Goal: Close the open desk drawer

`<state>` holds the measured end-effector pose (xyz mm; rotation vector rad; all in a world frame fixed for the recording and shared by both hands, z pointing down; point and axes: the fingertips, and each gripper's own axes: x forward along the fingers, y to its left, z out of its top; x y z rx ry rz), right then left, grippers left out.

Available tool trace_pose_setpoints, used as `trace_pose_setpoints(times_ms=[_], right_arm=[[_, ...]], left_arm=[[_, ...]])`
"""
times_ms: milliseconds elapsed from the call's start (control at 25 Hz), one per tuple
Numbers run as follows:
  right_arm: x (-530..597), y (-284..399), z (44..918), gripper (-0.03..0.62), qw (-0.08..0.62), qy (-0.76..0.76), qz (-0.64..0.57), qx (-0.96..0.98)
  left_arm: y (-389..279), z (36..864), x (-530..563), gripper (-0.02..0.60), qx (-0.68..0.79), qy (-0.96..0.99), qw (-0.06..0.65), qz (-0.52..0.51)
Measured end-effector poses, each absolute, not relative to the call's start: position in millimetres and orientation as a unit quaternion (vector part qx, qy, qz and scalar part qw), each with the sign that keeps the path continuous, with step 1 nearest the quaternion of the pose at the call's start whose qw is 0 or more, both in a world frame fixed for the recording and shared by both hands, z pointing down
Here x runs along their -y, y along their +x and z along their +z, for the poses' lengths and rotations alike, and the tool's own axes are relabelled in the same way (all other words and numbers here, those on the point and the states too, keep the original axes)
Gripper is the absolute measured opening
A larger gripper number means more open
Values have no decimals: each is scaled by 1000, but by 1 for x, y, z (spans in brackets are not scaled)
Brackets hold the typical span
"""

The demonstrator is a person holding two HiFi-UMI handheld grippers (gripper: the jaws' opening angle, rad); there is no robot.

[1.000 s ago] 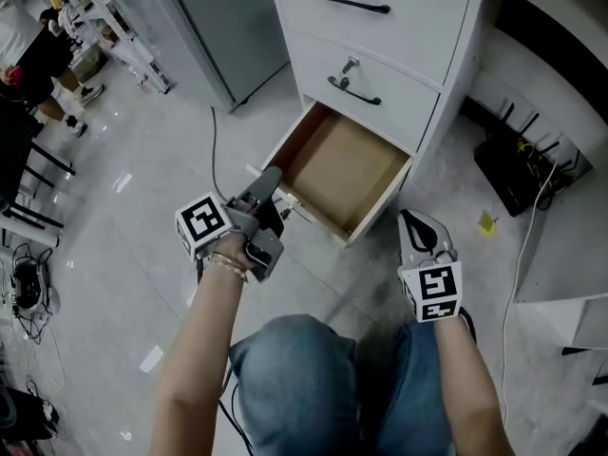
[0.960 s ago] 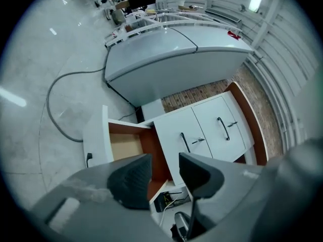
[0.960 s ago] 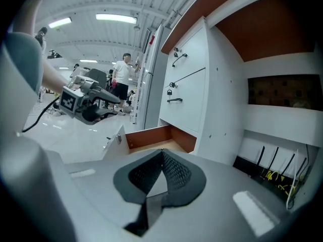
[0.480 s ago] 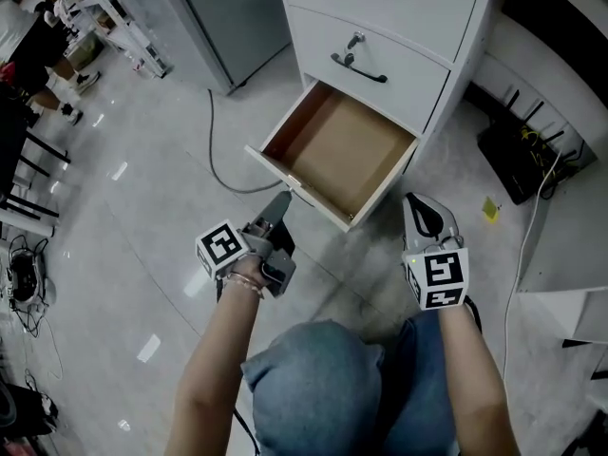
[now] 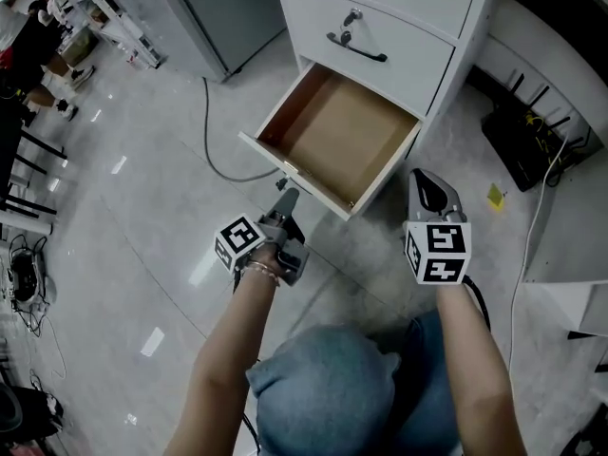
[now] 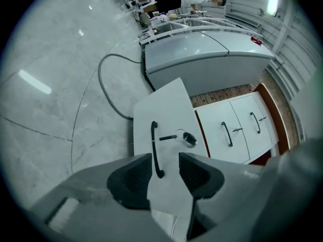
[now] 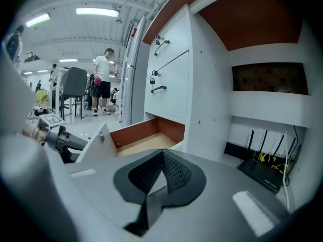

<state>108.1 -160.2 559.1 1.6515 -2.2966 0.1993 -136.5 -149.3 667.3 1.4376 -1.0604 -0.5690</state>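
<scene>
The bottom drawer (image 5: 334, 139) of the white desk pedestal stands pulled out, its brown inside empty. Its white front panel (image 5: 285, 171) faces me, and in the left gripper view it (image 6: 166, 115) carries a black handle (image 6: 155, 150) and a lock with a key (image 6: 185, 137). My left gripper (image 5: 288, 199) hangs low just in front of that panel, pointing at it. Its jaws stand open with the handle seen between them (image 6: 165, 178), apart from the pads. My right gripper (image 5: 425, 180) is beside the drawer's right corner, its pads (image 7: 174, 170) closed together on nothing.
A grey cable (image 5: 214, 150) loops over the floor left of the drawer. Above the open drawer is a closed one (image 5: 370, 41) with handle and key. A black router with wires (image 5: 532, 145) sits under the desk at right. People stand far left.
The left gripper has dropped from beside the drawer's left corner to low in front of its front panel. The right gripper has hardly shifted.
</scene>
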Motion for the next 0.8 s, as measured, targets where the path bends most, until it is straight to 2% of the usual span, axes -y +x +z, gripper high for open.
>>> trace_pose_setpoints(times_ms=[440, 640, 800], right_arm=[[152, 108, 552, -2, 150, 558, 55, 814], [149, 106, 554, -2, 158, 549, 47, 819], [148, 107, 552, -2, 157, 550, 48, 819]], left_arm=[[-118, 698, 170, 156, 439, 598, 601, -298], [-124, 698, 175, 37, 447, 584, 595, -323], [-123, 697, 175, 21, 448, 579, 601, -322]])
